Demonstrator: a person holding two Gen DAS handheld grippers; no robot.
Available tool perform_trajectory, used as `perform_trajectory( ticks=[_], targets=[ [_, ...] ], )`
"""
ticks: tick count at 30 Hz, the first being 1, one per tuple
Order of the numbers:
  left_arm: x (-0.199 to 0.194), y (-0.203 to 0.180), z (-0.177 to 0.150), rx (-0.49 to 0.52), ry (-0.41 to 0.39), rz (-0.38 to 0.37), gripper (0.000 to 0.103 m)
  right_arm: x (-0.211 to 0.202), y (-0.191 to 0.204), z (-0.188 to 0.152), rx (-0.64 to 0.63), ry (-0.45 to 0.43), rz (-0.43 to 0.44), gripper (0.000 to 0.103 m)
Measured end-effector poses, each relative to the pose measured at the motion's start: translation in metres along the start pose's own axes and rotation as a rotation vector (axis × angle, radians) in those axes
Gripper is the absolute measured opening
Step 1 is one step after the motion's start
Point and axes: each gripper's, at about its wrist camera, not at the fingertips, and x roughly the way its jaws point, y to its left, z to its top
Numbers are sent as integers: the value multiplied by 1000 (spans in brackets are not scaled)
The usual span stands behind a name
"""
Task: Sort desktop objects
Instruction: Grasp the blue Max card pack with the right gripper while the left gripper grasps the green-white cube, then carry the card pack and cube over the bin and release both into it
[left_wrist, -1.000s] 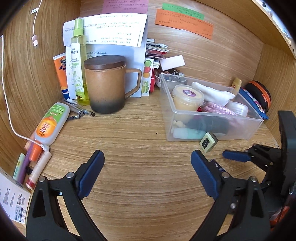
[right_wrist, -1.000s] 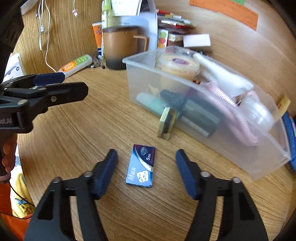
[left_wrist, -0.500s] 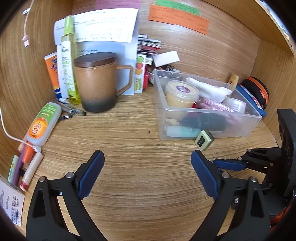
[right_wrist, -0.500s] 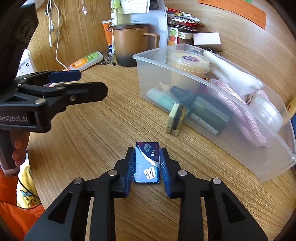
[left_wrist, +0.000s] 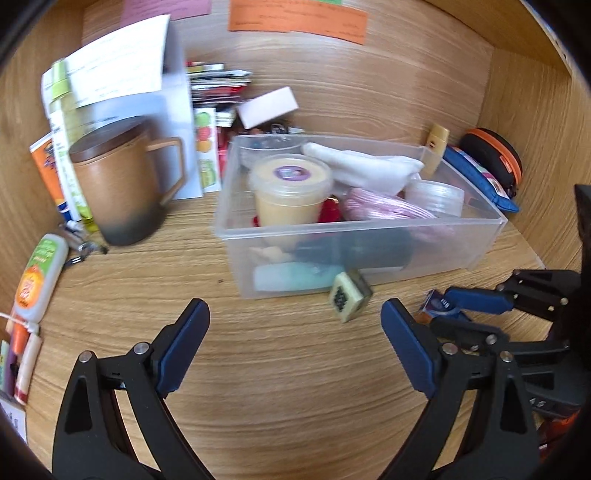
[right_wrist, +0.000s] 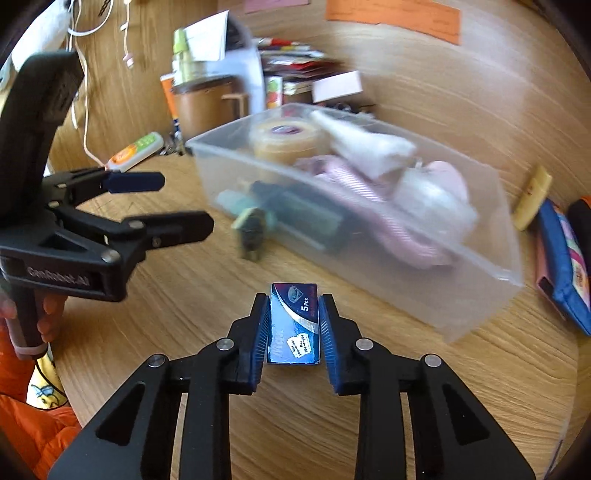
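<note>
The wooden desk (left_wrist: 280, 387) runs back into a nook crowded with papers and bottles, and most of its middle is taken by a clear plastic bin (right_wrist: 476, 295) already heaped with a lidded tub, a white cloth, pink cord and dark bottles; it looks like the place where loose things are being gathered. To the left of the bin stands a brown mug (left_wrist: 118, 184) with its lid on, well out of the way. The left gripper (left_wrist: 295, 347) hangs low over bare wood with its jaws spread wide and nothing between them, probably waiting its turn. A small game tile (left_wrist: 349, 295) leans against the bin's front wall, not yet sorted. The right gripper (right_wrist: 293, 325) has its jaws pressed on the long sides of a little blue packet (right_wrist: 294, 321), just in front of the bin, a grip that suits lifting it over the rim.
</note>
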Motion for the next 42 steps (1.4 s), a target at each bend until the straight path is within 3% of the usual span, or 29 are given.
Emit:
perform_trajectory(
  ticks=[4, 7, 12, 22, 24, 26, 28, 42],
  targets=[
    [14, -17, 3, 37, 30, 11, 78, -6, -14, -3, 14, -17, -3, 25],
    [22, -28, 3, 69, 37, 45, 77, -11, -22, -4, 19, -30, 4, 25],
    [34, -35, 6, 72, 68, 46, 62, -14, -31, -4, 15, -48, 18, 25],
    [41, -35, 11, 27, 85, 47, 56, -14, -33, -6, 21, -61, 49, 25],
    [43, -33, 12, 5, 100, 32, 46, -15, -33, -7, 21, -61, 48, 25],
    [46, -31, 11, -17, 119, 5, 24, -15, -32, -7, 19, -62, 47, 25],
    [46, -30, 11, -24, 123, 0, 17, -16, -31, -7, 18, -64, 45, 25],
    [20, -36, 5, -14, 56, -24, 15, -17, -33, -4, 40, -65, 22, 25]
  ],
)
